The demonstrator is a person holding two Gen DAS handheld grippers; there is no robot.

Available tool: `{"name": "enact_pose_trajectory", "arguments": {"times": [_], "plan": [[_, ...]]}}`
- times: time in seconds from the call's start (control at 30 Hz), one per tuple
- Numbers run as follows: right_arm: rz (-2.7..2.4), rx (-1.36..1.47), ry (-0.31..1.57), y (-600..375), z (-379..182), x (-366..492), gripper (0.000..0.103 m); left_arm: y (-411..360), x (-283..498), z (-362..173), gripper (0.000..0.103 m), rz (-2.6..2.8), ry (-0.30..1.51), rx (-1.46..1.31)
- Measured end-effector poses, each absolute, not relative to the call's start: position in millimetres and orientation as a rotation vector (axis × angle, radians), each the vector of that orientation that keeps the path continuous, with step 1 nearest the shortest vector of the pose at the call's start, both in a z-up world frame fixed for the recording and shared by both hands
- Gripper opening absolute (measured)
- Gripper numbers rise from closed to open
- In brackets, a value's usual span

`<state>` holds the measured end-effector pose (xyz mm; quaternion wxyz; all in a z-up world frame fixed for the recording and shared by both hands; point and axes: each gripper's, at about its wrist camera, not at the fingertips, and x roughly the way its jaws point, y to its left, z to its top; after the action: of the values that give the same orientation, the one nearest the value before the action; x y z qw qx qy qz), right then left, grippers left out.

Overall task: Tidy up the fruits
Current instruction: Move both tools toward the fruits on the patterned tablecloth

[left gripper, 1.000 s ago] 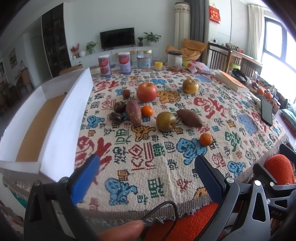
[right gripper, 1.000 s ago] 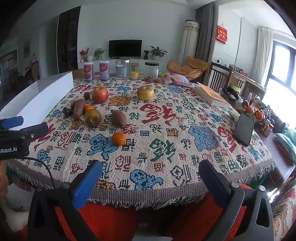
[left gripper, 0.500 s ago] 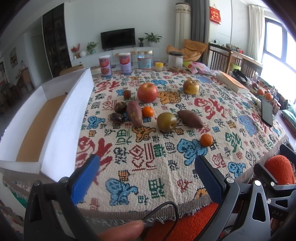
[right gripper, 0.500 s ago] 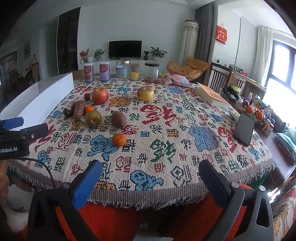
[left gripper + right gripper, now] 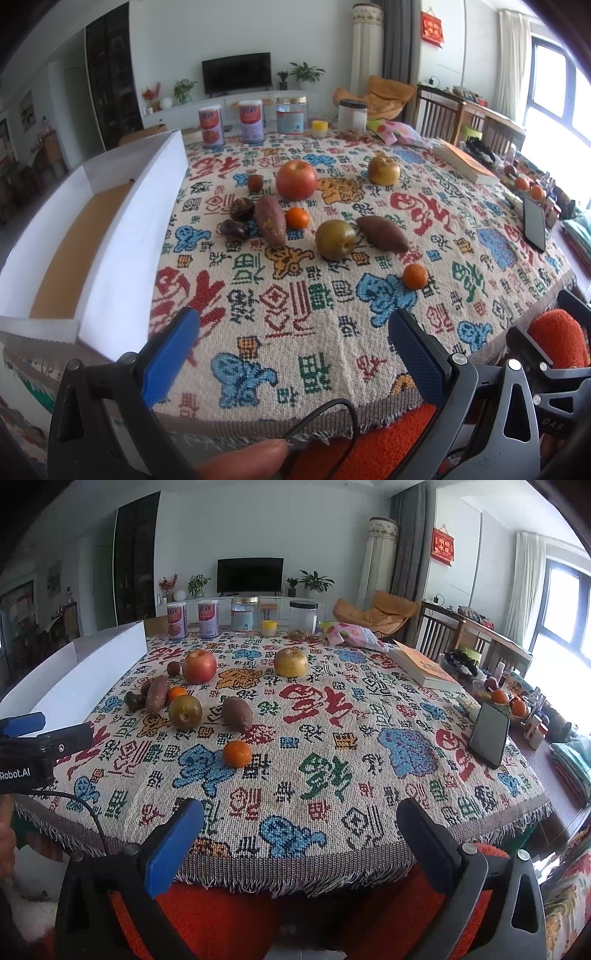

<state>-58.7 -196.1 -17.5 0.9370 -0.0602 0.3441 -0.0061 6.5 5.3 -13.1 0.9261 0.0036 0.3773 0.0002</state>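
Observation:
Fruit lies loose on the patterned tablecloth: a red apple (image 5: 296,180), a yellow apple (image 5: 383,170), a green-brown apple (image 5: 335,240), two sweet potatoes (image 5: 270,220) (image 5: 382,233), two oranges (image 5: 297,218) (image 5: 415,276) and small dark fruits (image 5: 242,209). A white open box (image 5: 110,236) stands at the table's left edge. My left gripper (image 5: 293,332) is open and empty over the near edge. My right gripper (image 5: 299,825) is open and empty at the near edge. The nearest orange (image 5: 237,753) lies ahead-left of it.
Cans and jars (image 5: 208,619) stand along the far edge. A book (image 5: 424,666), a snack bag (image 5: 351,635) and a black phone (image 5: 489,733) lie on the right side. A red stool (image 5: 561,341) sits below the table's near edge.
Both grippers have crept slightly forward toward the table. Nothing on the table has moved.

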Motion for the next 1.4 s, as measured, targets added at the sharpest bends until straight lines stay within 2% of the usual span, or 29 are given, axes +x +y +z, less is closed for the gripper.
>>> {"name": "enact_pose_trajectory", "arguments": {"times": [0.17, 0.3, 0.57, 0.77, 1.4], "plan": [[0.005, -0.138, 0.696, -196, -19, -51, 0.103, 6, 17, -25, 0.102, -0.004, 0.797, 0.017], [0.016, -0.194, 0.701, -196, -26, -15, 0.103, 8, 47, -54, 0.102, 0.012, 0.856, 0.027], [-0.081, -0.081, 0.861, -237, -83, 45, 0.103, 16, 73, -106, 0.102, 0.059, 0.968, 0.039], [-0.075, 0.018, 0.921, -260, -101, 48, 0.103, 25, 74, -110, 0.103, 0.047, 0.962, -0.034], [-0.093, 0.023, 0.919, -257, -100, 46, 0.103, 26, 73, -109, 0.102, 0.027, 0.977, -0.037]]}}
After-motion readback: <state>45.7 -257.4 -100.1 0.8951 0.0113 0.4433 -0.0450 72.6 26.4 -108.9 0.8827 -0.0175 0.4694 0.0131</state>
